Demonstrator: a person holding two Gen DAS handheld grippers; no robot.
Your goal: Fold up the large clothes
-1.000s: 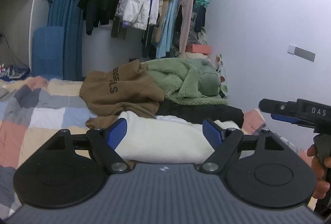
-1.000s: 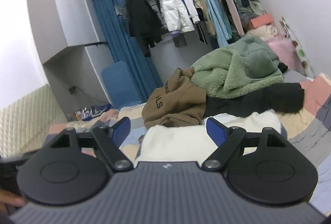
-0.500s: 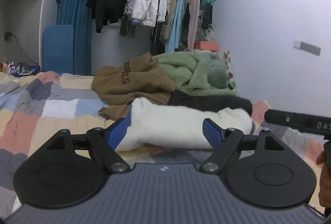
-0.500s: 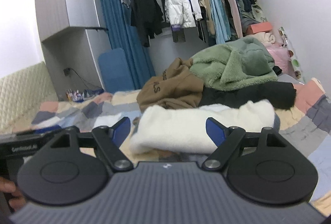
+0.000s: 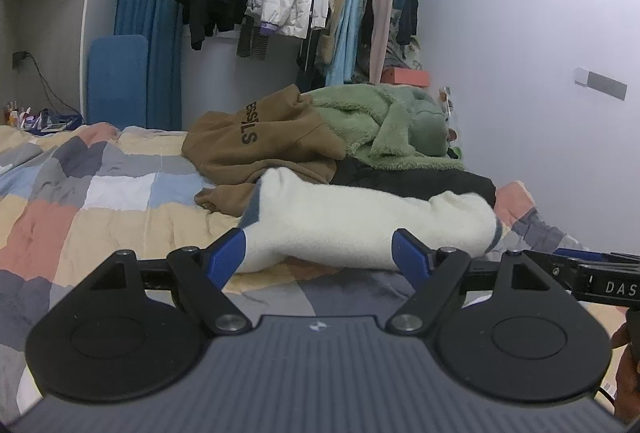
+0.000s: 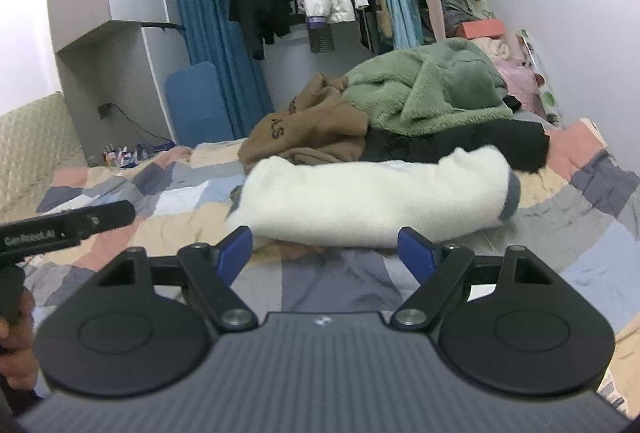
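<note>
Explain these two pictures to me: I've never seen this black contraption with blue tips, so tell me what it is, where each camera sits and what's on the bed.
No robot here: a person holds a two-finger gripper in each hand, each with a fisheye camera looking along its blue fingers. One picture comes from the left gripper, the other from the right gripper. Both stand open and hold nothing. Ahead, on the patchwork quilt, lies a folded cream fleece garment. Behind it are a brown hoodie, a green fleece jacket and a black garment. Each view also shows the other gripper at its edge.
</note>
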